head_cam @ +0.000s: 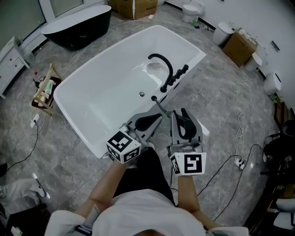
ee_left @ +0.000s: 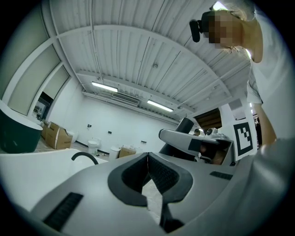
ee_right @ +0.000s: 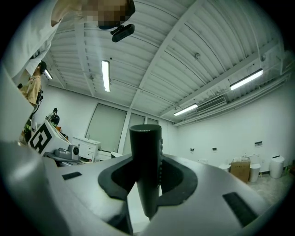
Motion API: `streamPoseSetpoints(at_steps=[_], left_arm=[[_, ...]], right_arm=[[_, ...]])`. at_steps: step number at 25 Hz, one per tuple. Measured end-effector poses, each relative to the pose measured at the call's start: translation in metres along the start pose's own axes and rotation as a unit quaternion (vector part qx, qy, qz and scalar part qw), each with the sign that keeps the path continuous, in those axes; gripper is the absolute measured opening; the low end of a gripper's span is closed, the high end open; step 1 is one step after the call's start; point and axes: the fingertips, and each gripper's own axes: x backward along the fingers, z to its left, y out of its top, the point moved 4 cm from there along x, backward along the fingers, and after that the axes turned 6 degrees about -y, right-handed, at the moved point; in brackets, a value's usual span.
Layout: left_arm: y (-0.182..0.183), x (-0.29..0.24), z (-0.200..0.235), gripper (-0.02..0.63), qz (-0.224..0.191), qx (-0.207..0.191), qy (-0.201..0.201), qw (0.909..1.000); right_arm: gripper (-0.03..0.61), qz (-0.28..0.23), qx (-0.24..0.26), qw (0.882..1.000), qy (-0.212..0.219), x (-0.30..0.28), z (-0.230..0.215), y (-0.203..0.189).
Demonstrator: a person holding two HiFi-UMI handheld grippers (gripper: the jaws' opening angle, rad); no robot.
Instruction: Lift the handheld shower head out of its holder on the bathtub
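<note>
The white bathtub lies ahead with its black curved spout and black handles on the near rim. My right gripper is shut on the black handheld shower head, which stands upright between the jaws, just off the tub's rim. A thin hose runs from the rim toward it. My left gripper hangs beside the right one over the tub's near edge. Its pads meet with nothing between them.
A dark freestanding tub stands at the back left, and a wooden caddy sits on the floor left of the white tub. Cardboard boxes, a toilet and loose cables lie to the right.
</note>
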Motion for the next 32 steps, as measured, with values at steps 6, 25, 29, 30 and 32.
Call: streamPoseSetpoints(at_steps=[6,25,29,30,32], left_arm=[[-0.003,0.003,-0.03,0.011,0.001,0.0,-0.026,0.9997],[-0.014,-0.076,-0.107,0.011,0.015,0.006,-0.173,0.9849],[-0.014,-0.093,-0.121,0.011,0.014,0.009,-0.202,0.9792],[-0.014,-0.097,-0.125,0.011,0.014,0.009,-0.21,0.9776],[-0.013,-0.104,-0.133,0.011,0.015,0.01,-0.223,0.9746]], right_arm=[[0.115,-0.011,-0.005,0.999,-0.034,0.035,-0.009,0.014],[0.115,-0.04,-0.024,0.975,-0.218,0.138,-0.114,0.041],[0.115,-0.044,-0.029,0.968,-0.247,0.157,-0.128,0.044],[0.115,-0.044,-0.032,0.966,-0.252,0.16,-0.131,0.045],[0.115,-0.04,-0.034,0.965,-0.258,0.166,-0.134,0.044]])
